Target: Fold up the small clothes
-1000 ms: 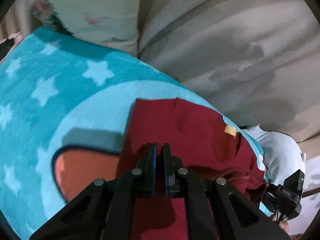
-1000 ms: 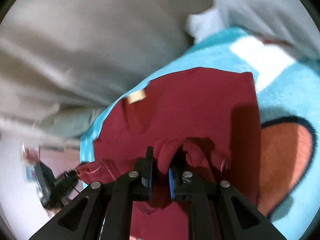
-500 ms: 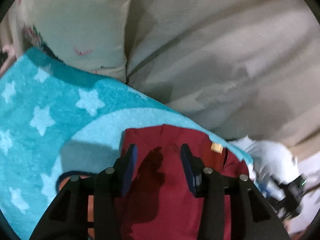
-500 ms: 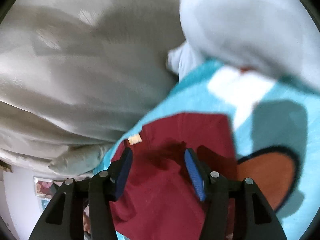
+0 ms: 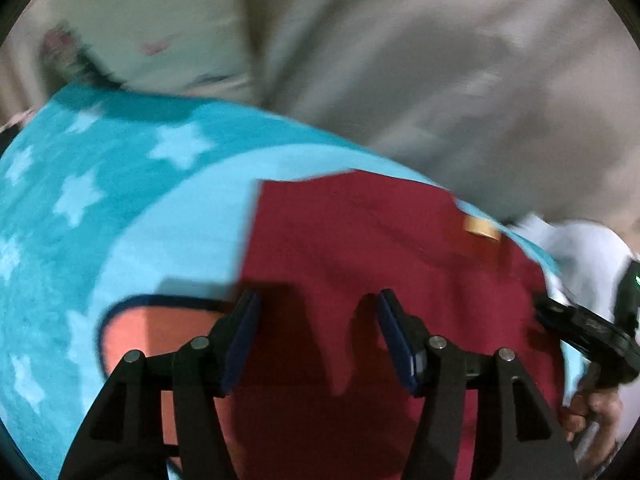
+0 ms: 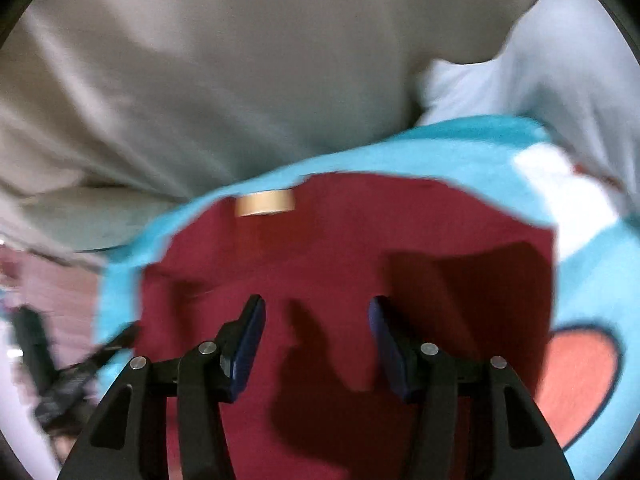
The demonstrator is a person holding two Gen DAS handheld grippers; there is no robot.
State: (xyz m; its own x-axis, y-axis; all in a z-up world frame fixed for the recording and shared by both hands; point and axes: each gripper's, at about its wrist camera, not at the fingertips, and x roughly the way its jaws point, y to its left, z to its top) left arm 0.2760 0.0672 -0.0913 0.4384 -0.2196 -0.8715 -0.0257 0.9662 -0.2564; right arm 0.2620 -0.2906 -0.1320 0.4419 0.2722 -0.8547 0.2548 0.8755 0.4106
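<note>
A dark red garment (image 5: 372, 248) with a small tan label (image 5: 481, 229) lies flat on a turquoise blanket (image 5: 100, 184). It also shows in the right wrist view (image 6: 340, 248) with its label (image 6: 265, 203) at the far edge. My left gripper (image 5: 318, 300) is open and empty above the garment's near part. My right gripper (image 6: 316, 306) is open and empty above the garment too. The other gripper's black body (image 5: 588, 328) shows at the right edge of the left wrist view. Both views are motion-blurred.
The blanket has white stars (image 5: 182, 146) and an orange patch with a dark outline (image 6: 576, 376). Beige bedding (image 5: 440, 60) rises behind it. A white cloth (image 6: 540, 68) lies at the blanket's far corner. A patterned pillow (image 5: 132, 28) sits at the back left.
Both grippers were shut on the red garment a second ago. They have opened, let go and lifted, and the garment now lies flat.
</note>
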